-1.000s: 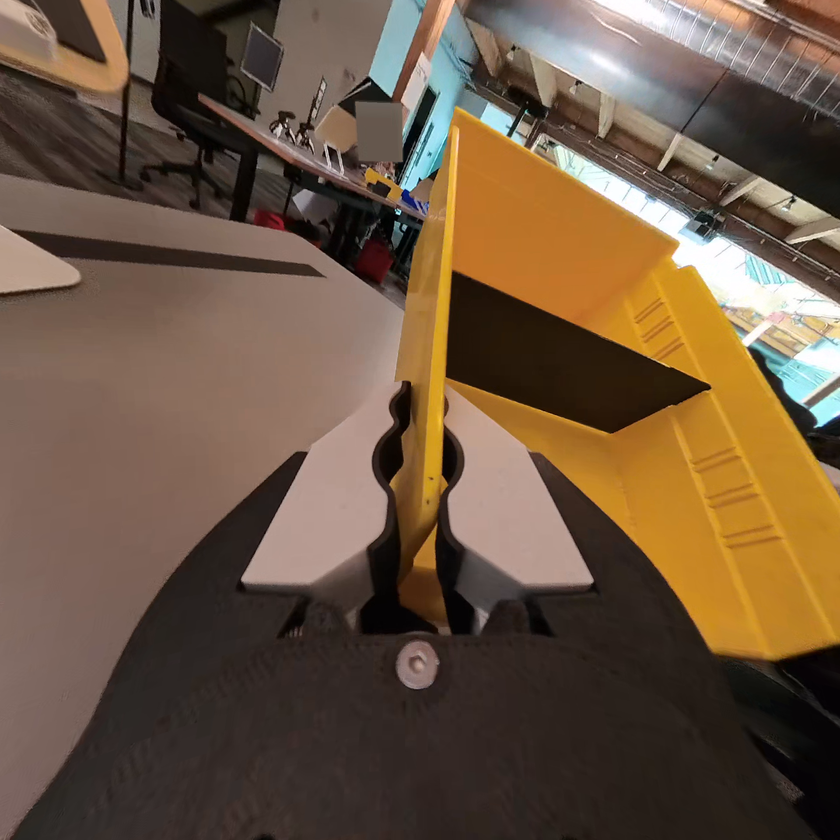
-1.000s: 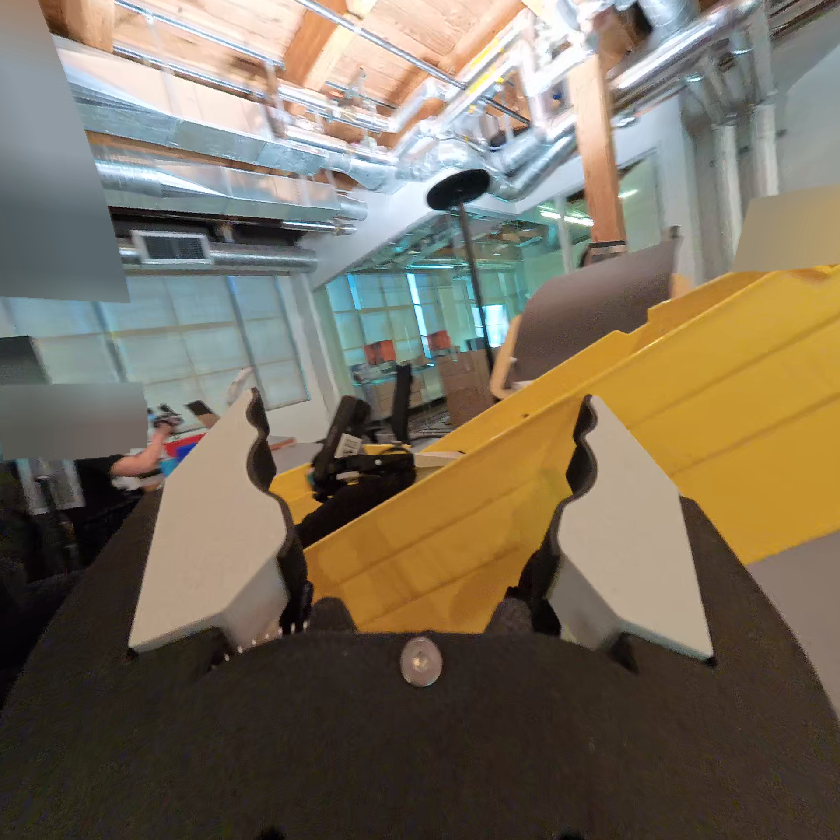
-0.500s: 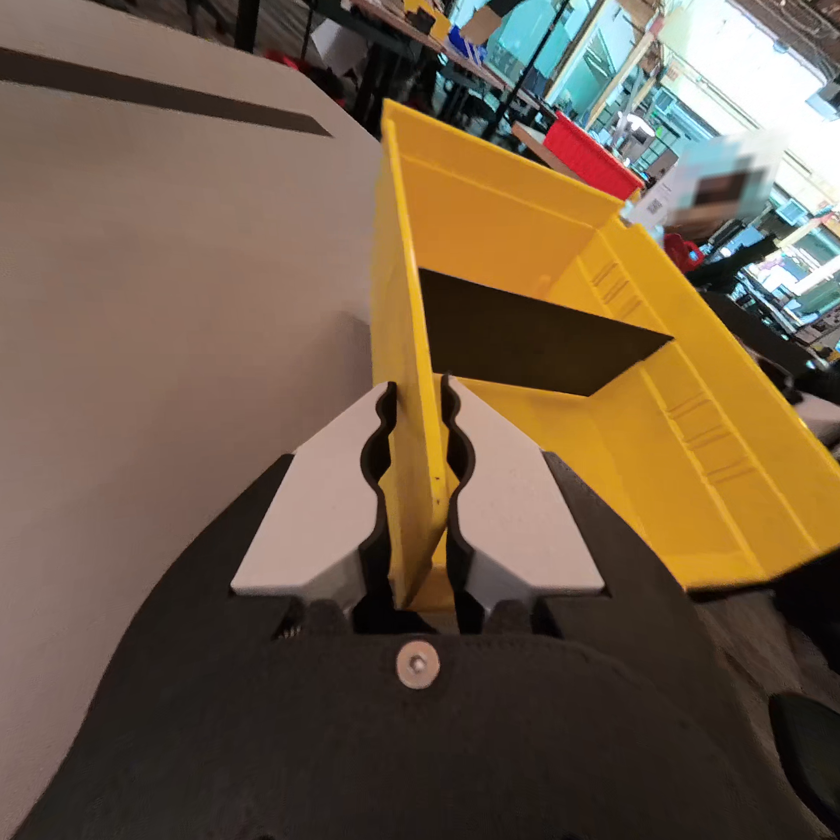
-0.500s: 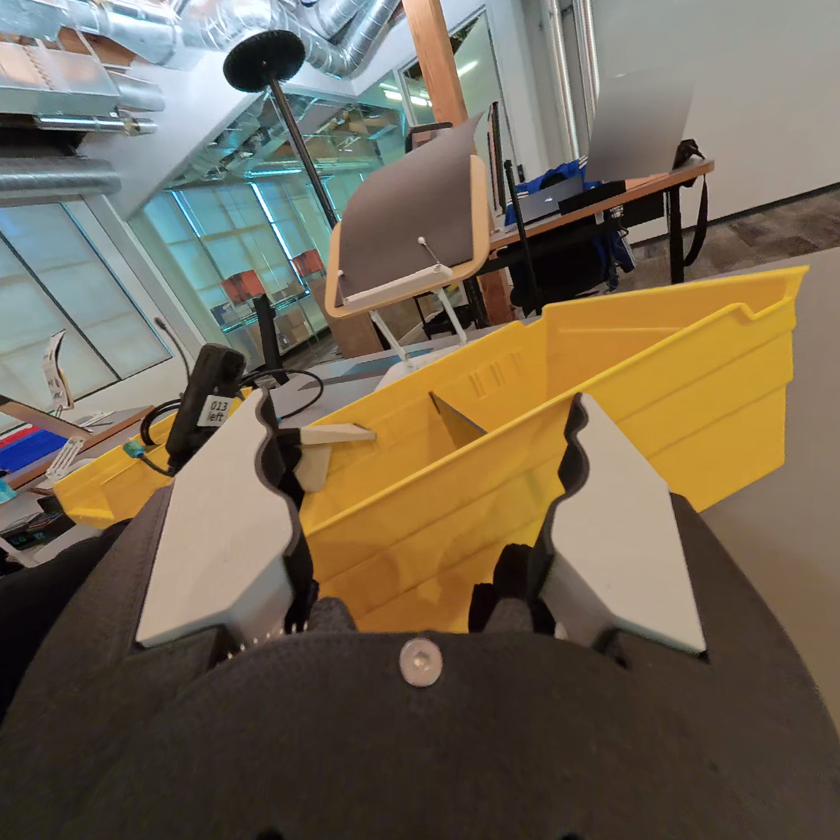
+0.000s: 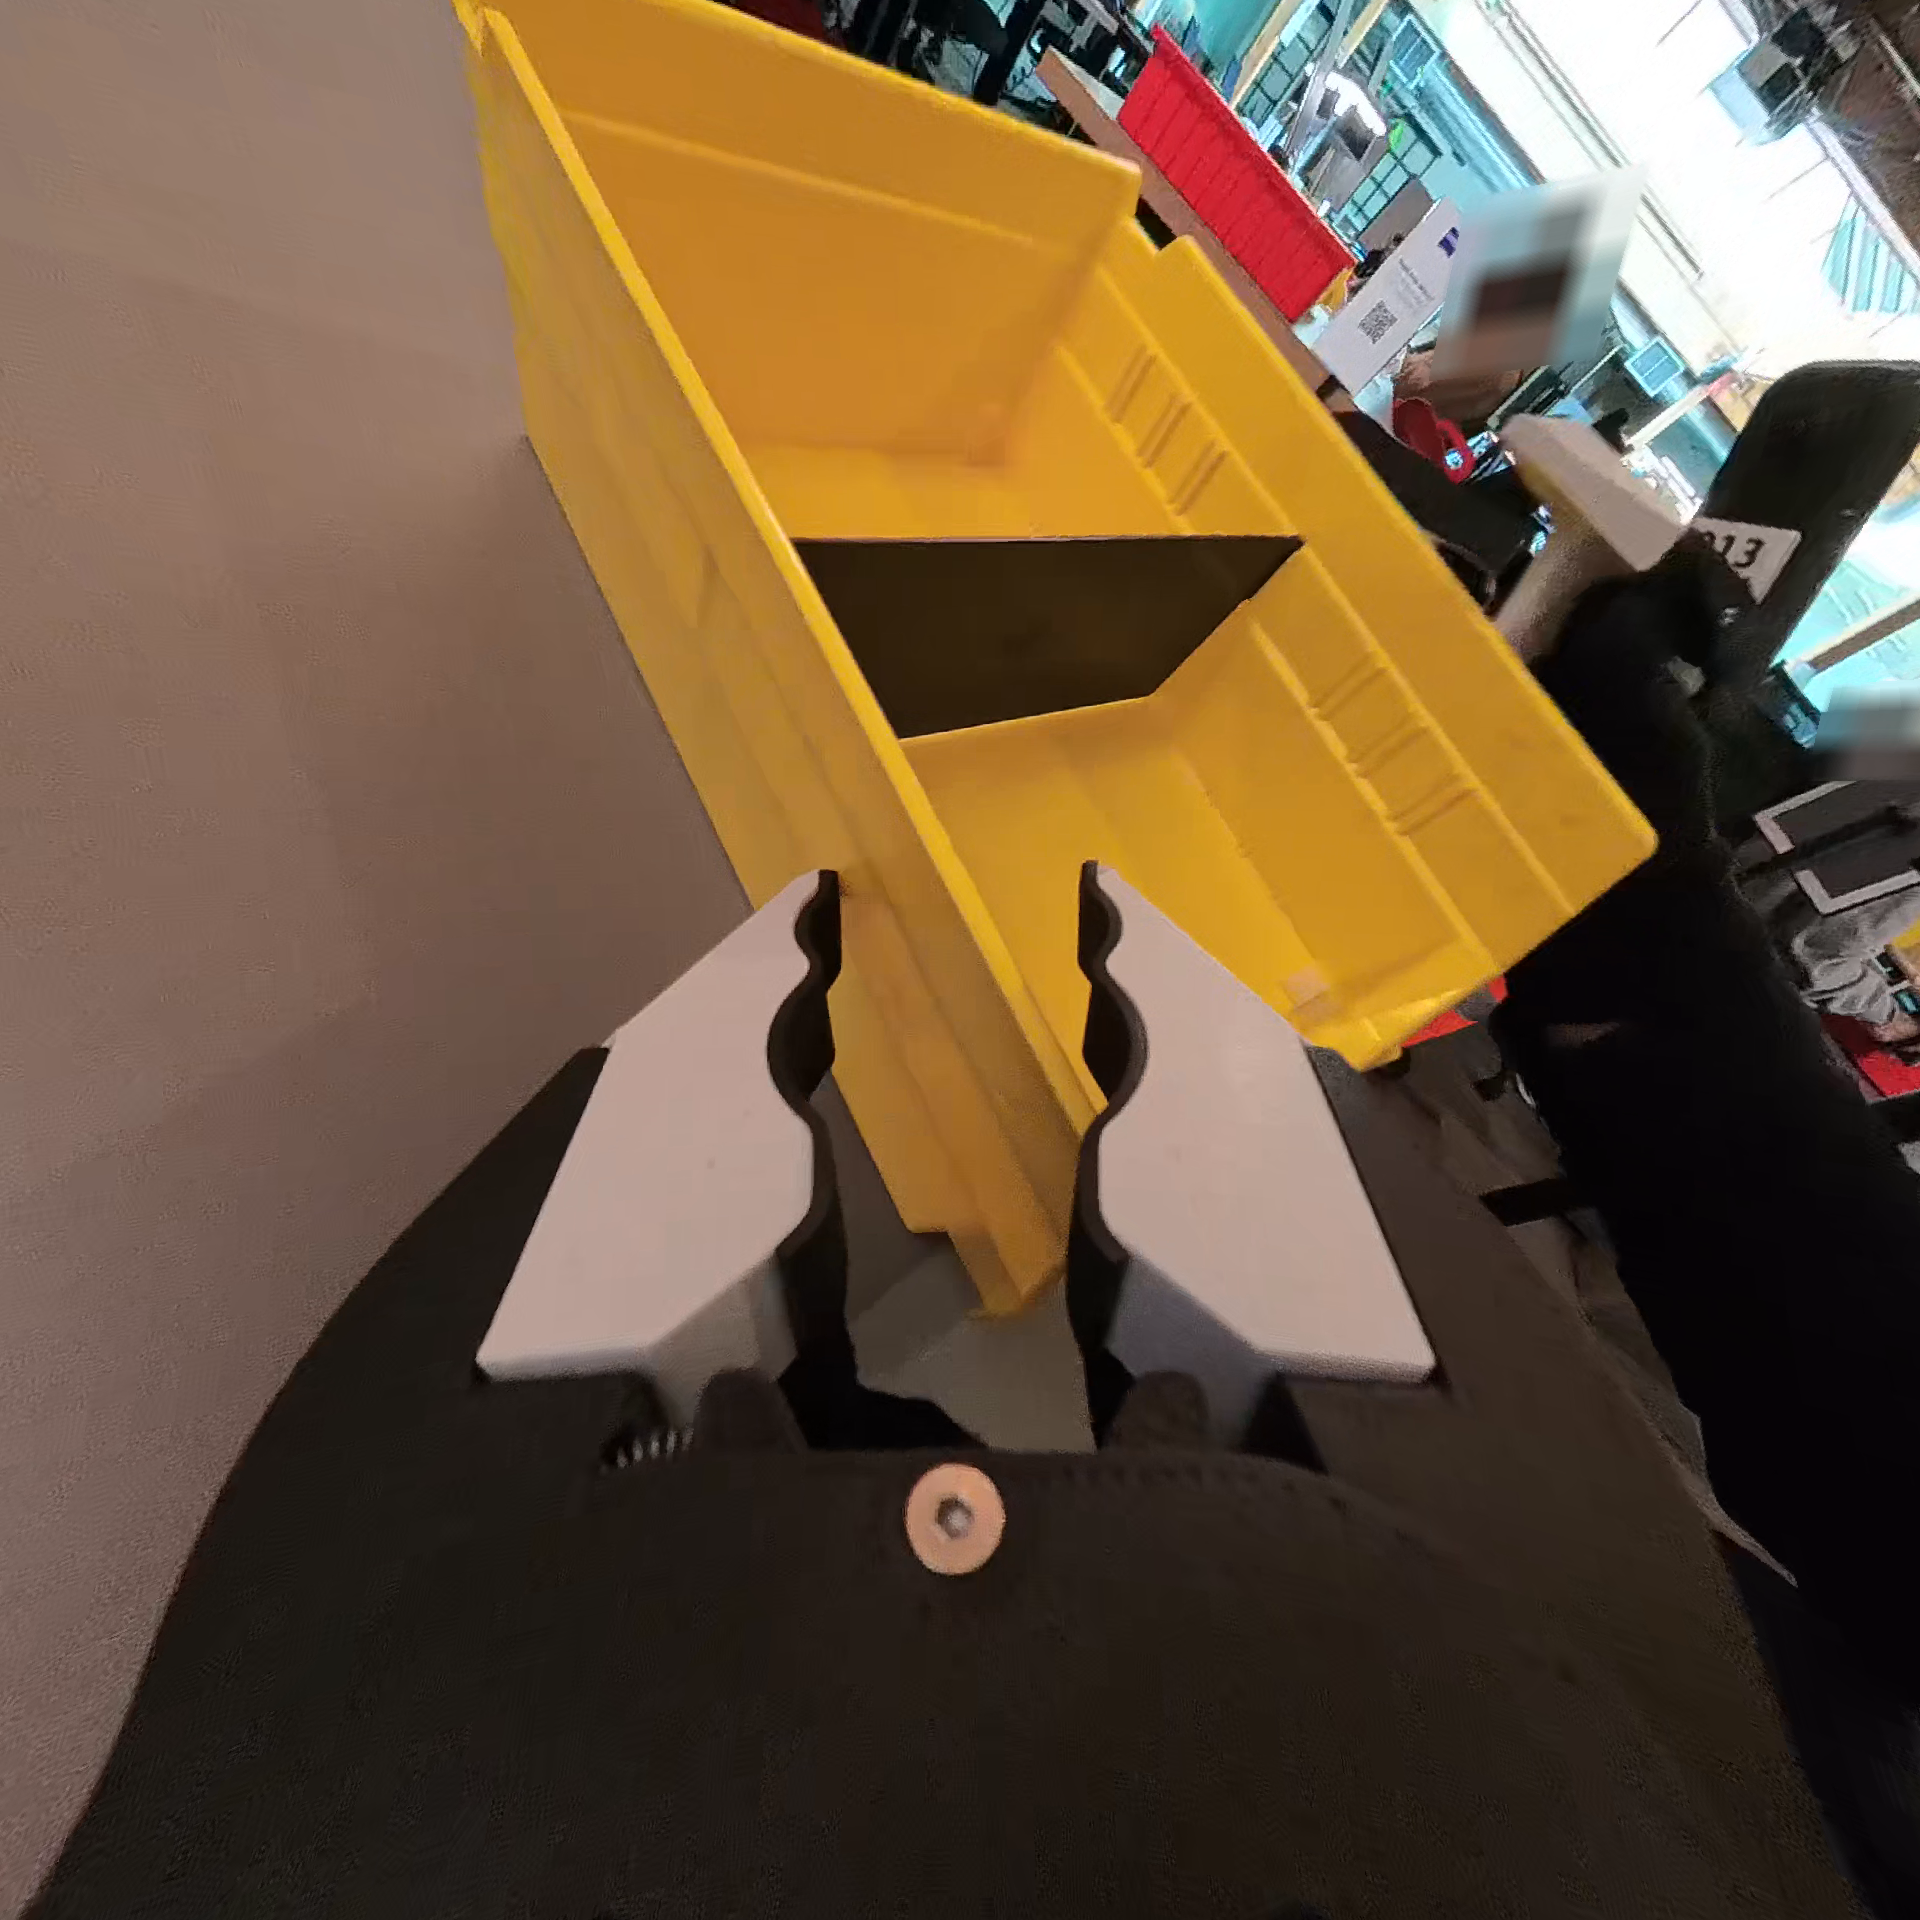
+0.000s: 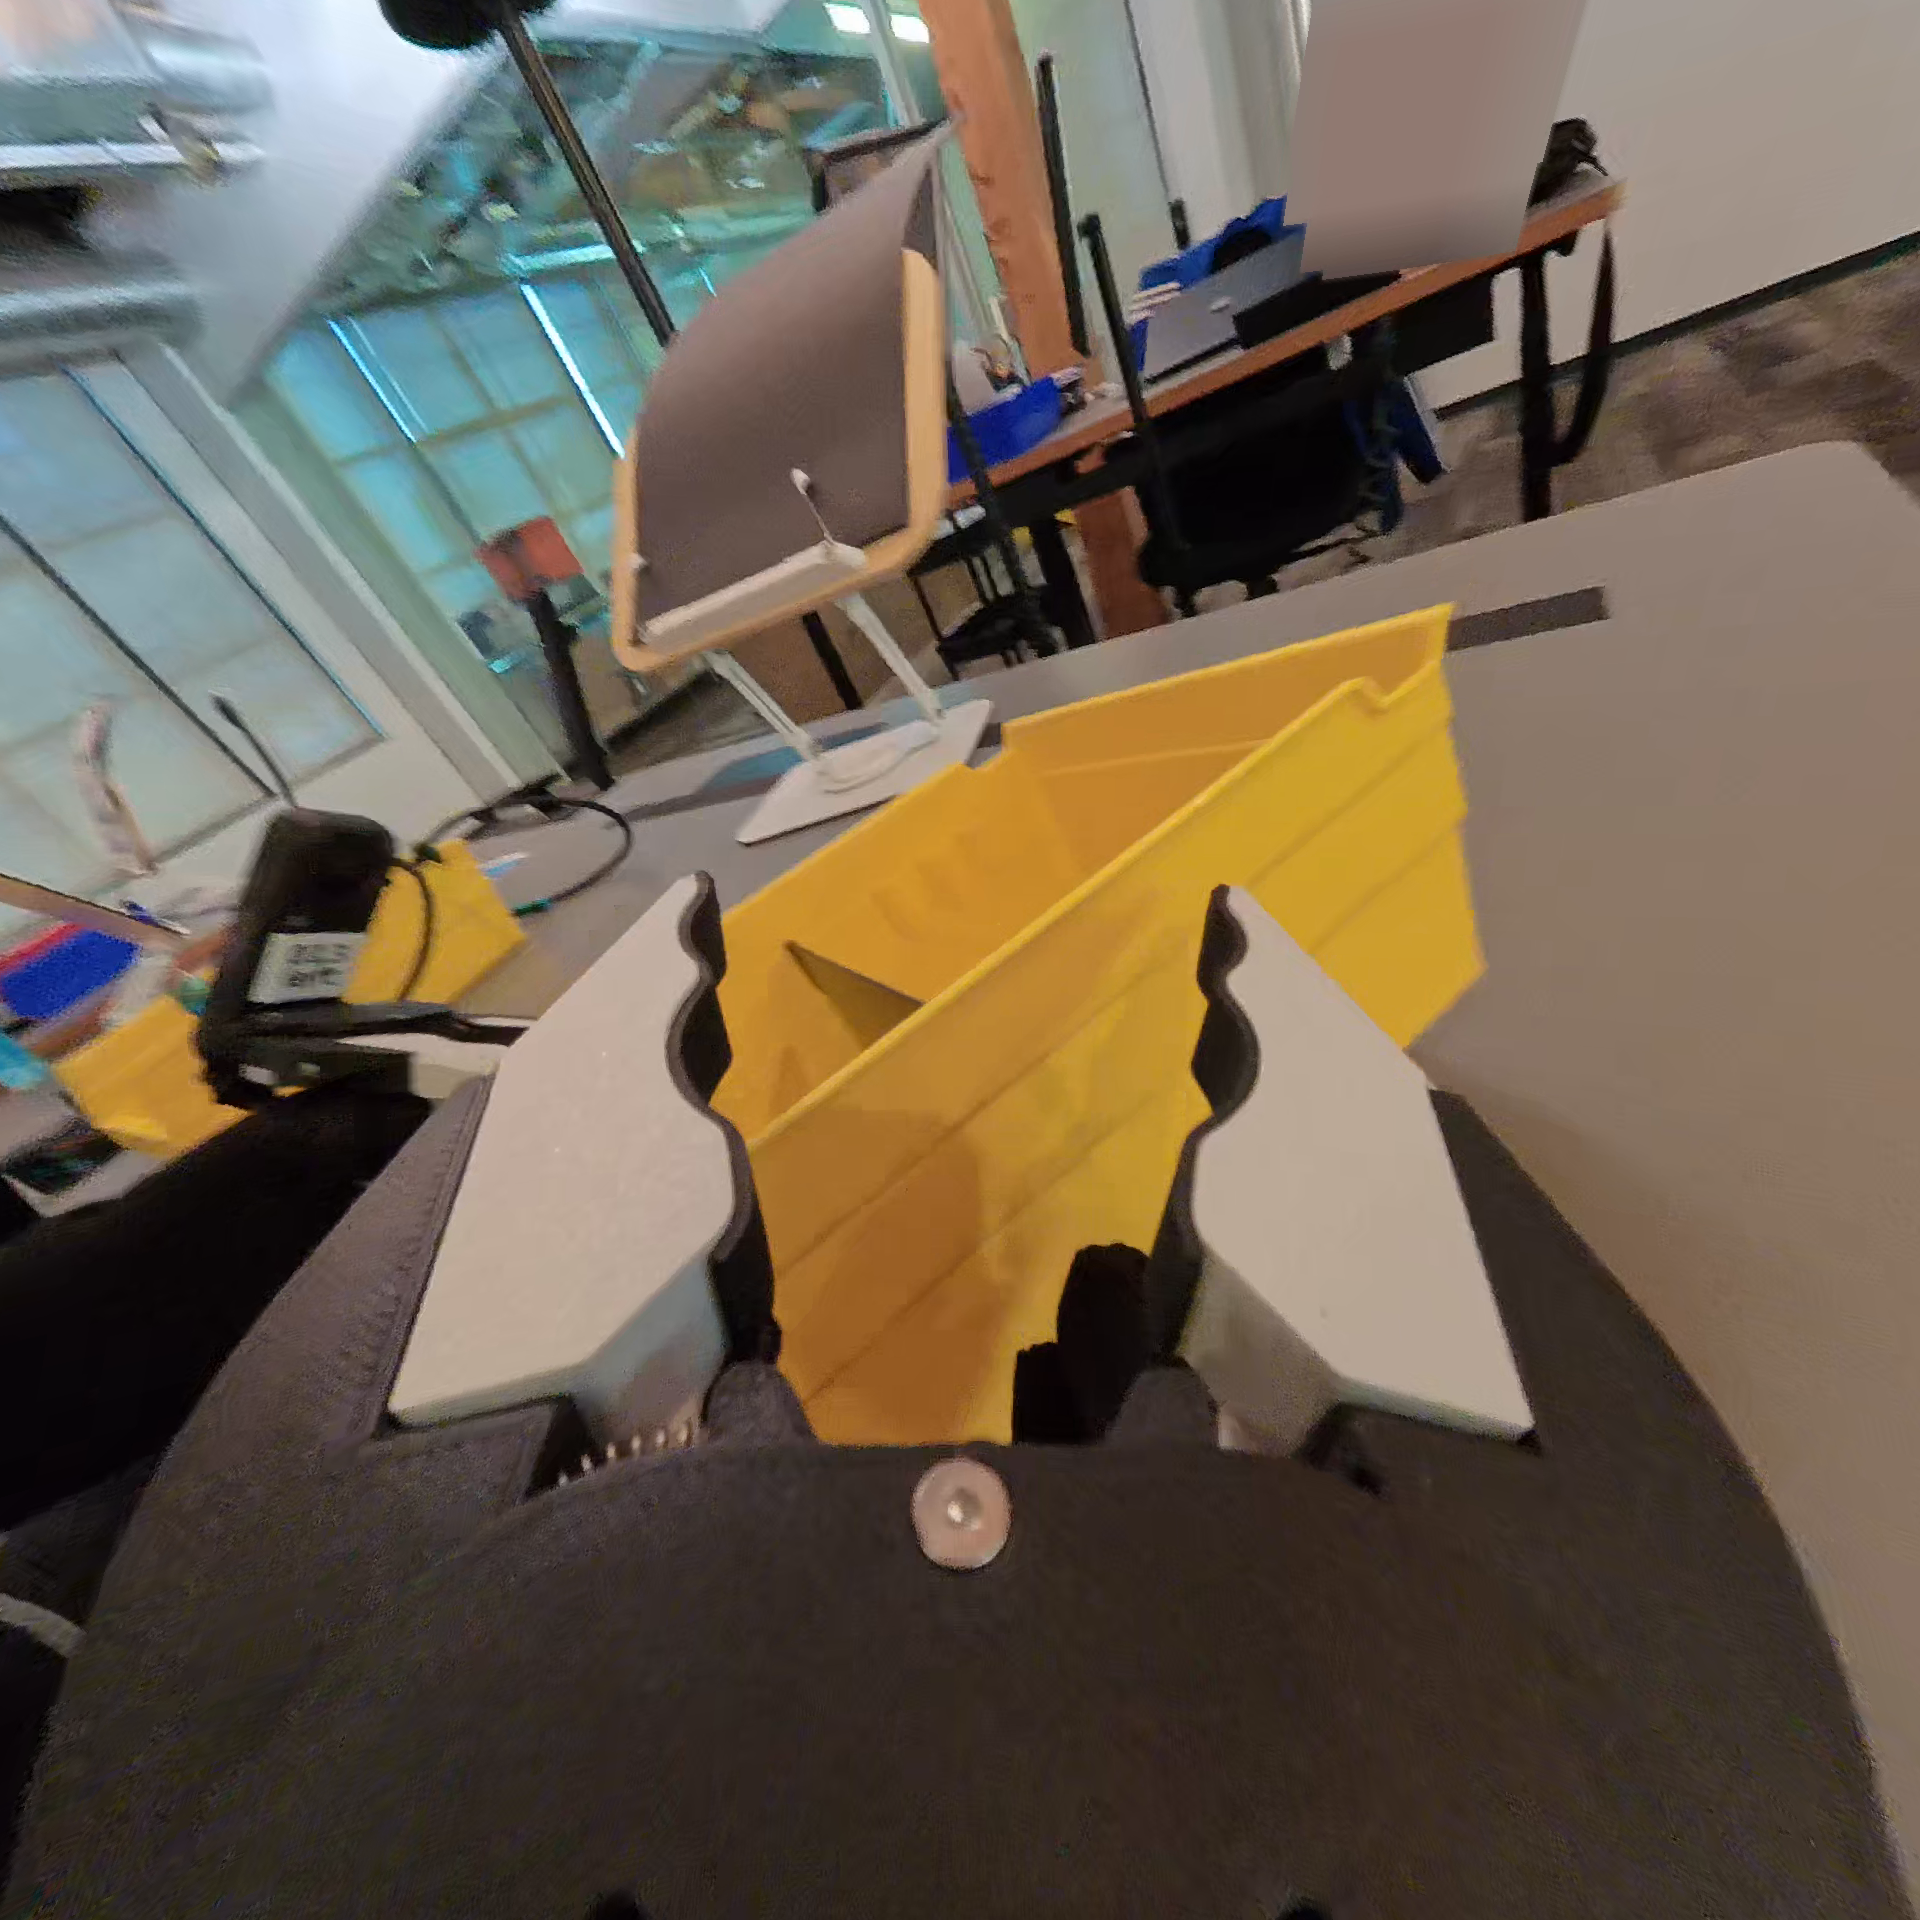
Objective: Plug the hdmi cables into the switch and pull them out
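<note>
Release of yellow divided bin (image 5: 1039, 436) onto grey table (image 5: 260, 623): left gripper (image 5: 956, 1049) parted around wall; right gripper (image 6: 961, 1060) agape, empty. Withdraw straight back. HDMI cables, switch unseen.

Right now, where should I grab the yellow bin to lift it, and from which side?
Grip the yellow bin by its thin long side wall, coming from the near end so one finger goes inside and one outside. The left gripper already straddles that wall, jaws open.
</note>
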The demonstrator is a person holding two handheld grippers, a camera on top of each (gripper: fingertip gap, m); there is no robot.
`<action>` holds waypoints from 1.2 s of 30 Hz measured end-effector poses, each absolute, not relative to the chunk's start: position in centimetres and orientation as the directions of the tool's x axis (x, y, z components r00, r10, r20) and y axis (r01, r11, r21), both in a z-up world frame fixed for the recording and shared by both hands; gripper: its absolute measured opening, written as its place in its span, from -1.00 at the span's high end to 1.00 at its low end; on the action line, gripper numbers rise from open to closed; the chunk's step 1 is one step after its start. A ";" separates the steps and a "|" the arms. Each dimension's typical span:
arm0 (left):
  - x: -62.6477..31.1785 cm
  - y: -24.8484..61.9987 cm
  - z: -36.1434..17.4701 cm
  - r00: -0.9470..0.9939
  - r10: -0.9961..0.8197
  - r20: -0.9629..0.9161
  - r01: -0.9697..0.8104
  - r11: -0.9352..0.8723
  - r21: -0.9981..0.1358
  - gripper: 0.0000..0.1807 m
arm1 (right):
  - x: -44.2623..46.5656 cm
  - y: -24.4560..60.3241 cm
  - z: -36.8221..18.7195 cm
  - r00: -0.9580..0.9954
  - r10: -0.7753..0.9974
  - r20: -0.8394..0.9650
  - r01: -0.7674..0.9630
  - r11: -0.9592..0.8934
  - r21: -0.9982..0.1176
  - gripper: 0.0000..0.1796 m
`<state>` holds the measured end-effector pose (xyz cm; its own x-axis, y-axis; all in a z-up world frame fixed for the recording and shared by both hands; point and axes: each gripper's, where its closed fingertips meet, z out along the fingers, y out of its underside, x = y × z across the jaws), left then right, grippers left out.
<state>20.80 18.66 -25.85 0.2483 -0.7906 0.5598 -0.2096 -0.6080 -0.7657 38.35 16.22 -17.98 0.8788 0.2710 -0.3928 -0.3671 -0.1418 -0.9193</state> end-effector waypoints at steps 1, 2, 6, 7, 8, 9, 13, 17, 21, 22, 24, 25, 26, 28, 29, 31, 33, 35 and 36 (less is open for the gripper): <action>21.1 18.5 -25.8 0.252 -0.792 0.557 -0.211 -0.606 -0.767 0.50 | 39.0 16.4 -18.5 0.890 0.259 -0.375 -0.342 -0.165 -0.925 0.02; 21.3 18.5 -25.6 0.252 -0.790 0.559 -0.211 -0.608 -0.765 0.49 | 39.7 16.6 -19.0 0.900 0.244 -0.361 -0.321 -0.189 -0.928 0.03; 22.5 16.7 -24.9 0.191 -0.789 0.584 -0.239 -0.615 -0.752 0.42 | 41.8 17.8 -20.4 0.957 0.162 -0.243 -0.197 -0.254 -0.947 -0.02; 22.6 16.4 -24.6 0.197 -0.790 0.580 -0.229 -0.613 -0.757 0.49 | 42.4 18.1 -20.9 0.981 0.117 -0.155 -0.117 -0.282 -0.952 -0.04; 22.5 16.3 -24.0 0.196 -0.788 0.584 -0.205 -0.615 -0.761 0.58 | 43.0 18.0 -20.9 0.997 0.069 -0.035 -0.013 -0.299 -0.954 -0.08; 22.3 16.2 -23.5 0.183 -0.785 0.591 -0.190 -0.618 -0.762 0.61 | 43.4 17.6 -20.4 0.997 0.029 0.075 0.080 -0.309 -0.948 -0.08; 20.6 17.8 -22.5 0.198 -0.808 0.555 -0.156 -0.584 -0.796 0.63 | 42.3 14.3 -18.3 0.987 -0.011 0.158 0.147 -0.311 -0.939 -0.07; 20.6 17.5 -23.7 0.182 -0.808 0.560 -0.207 -0.588 -0.782 0.60 | 40.7 9.8 -19.0 0.995 -0.081 0.059 0.030 -0.330 -0.944 -0.03; 21.7 15.9 -23.9 0.134 -0.798 0.588 -0.210 -0.603 -0.770 0.58 | 36.7 7.6 -23.3 0.999 -0.036 -0.009 -0.024 -0.438 -0.899 0.08; 22.1 15.6 -23.9 0.120 -0.789 0.603 -0.210 -0.613 -0.762 0.58 | 36.5 7.5 -24.4 0.999 -0.037 0.025 0.005 -0.463 -0.886 0.12; 22.8 14.7 -23.9 0.094 -0.781 0.617 -0.216 -0.621 -0.753 0.61 | 37.2 7.6 -25.9 0.991 -0.053 0.124 0.080 -0.504 -0.860 0.18; 23.2 14.2 -23.9 0.085 -0.784 0.615 -0.226 -0.616 -0.754 0.62 | 37.9 7.8 -26.1 0.988 -0.072 0.137 0.083 -0.499 -0.863 0.23; 23.7 13.7 -24.1 0.082 -0.785 0.614 -0.237 -0.613 -0.753 0.59 | 38.5 8.2 -26.1 0.989 -0.086 0.121 0.064 -0.487 -0.871 0.29; 24.6 13.2 -24.0 0.069 -0.774 0.630 -0.232 -0.626 -0.744 0.57 | 40.3 8.9 -26.0 0.987 -0.108 0.115 0.049 -0.481 -0.876 0.37; 25.1 13.1 -24.0 0.060 -0.762 0.645 -0.233 -0.639 -0.733 0.58 | 41.3 9.2 -26.0 0.986 -0.115 0.121 0.051 -0.481 -0.875 0.44; 26.1 13.1 -24.0 0.045 -0.750 0.660 -0.234 -0.650 -0.723 0.58 | 43.2 9.9 -26.1 0.982 -0.116 0.150 0.074 -0.493 -0.867 0.55; 27.3 12.7 -23.9 0.018 -0.721 0.693 -0.227 -0.678 -0.699 0.58 | 45.3 10.6 -26.2 0.970 -0.126 0.208 0.115 -0.516 -0.849 0.55; 28.4 12.8 -23.9 0.007 -0.687 0.727 -0.205 -0.713 -0.671 0.60 | 47.0 11.4 -26.3 0.967 -0.118 0.227 0.134 -0.520 -0.844 0.56; 29.0 13.0 -23.8 0.005 -0.672 0.741 -0.184 -0.729 -0.660 0.60 | 47.7 11.8 -26.2 0.969 -0.114 0.219 0.131 -0.516 -0.846 0.57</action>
